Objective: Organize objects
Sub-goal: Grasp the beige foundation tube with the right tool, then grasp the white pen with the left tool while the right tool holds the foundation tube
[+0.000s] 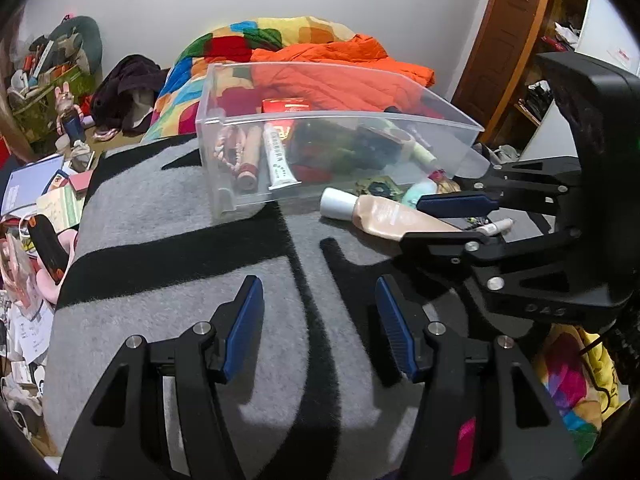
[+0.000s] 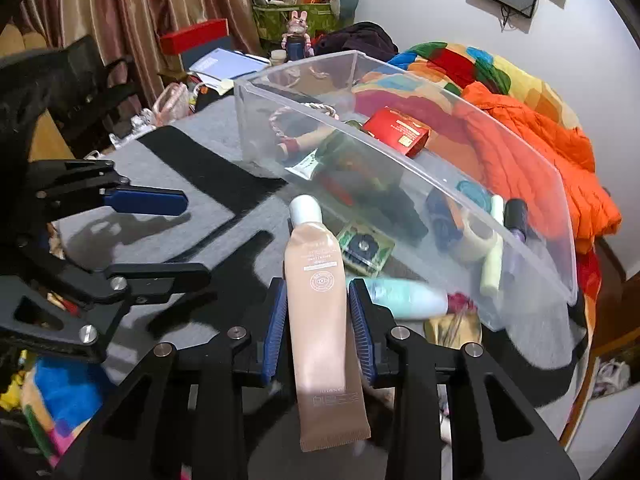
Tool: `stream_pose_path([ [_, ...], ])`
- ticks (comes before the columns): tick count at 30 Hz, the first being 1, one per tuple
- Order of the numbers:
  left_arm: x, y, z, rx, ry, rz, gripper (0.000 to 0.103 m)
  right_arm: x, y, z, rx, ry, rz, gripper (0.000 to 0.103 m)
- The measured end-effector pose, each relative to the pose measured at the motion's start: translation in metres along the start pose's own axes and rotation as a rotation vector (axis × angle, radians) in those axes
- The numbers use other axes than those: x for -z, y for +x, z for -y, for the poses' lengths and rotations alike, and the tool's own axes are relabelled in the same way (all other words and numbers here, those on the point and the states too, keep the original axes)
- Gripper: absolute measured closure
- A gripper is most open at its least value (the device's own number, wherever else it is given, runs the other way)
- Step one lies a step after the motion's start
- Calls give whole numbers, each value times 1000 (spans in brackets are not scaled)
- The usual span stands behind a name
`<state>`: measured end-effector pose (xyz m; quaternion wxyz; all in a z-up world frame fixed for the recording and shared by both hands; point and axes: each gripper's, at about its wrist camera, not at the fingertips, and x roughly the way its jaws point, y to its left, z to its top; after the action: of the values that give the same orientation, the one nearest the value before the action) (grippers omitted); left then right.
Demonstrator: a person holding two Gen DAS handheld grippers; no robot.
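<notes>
**Halfway there: clear bin filling as beige tube gets picked up**

Meanwhile, the left hand-held gripper (image 1: 320, 328) is hovering half open and empty over the grey blanket (image 1: 168, 216). The clear bin (image 2: 400, 168) is already holding several items. The right hand-held gripper (image 2: 318, 320) is clamping the beige tube (image 2: 316, 280) just beside it; the mint bottle (image 2: 404, 300) and other bits are still waiting outside.
</notes>
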<state>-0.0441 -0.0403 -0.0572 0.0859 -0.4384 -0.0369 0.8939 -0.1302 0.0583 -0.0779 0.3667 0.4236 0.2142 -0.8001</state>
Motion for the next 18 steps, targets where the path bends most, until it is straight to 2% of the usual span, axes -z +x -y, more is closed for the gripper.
stream_pose_path([
  [5,-1,-5,7,3,16,4,45,13,-27,9,-18,57,49,75],
  [8,-5,-4,15,35,25,-4,45,25,-49,22,-15,110,91,75],
  [9,-7,-3,20,44,32,-8,44,31,-57,29,0,132,107,78],
  [10,-8,-1,24,50,41,-12,44,35,-61,32,2,142,109,99],
  [14,-17,8,48,94,103,-32,44,61,-71,56,5,228,97,99],
  [18,-29,23,76,101,192,-60,44,89,-76,74,2,304,90,98],
])
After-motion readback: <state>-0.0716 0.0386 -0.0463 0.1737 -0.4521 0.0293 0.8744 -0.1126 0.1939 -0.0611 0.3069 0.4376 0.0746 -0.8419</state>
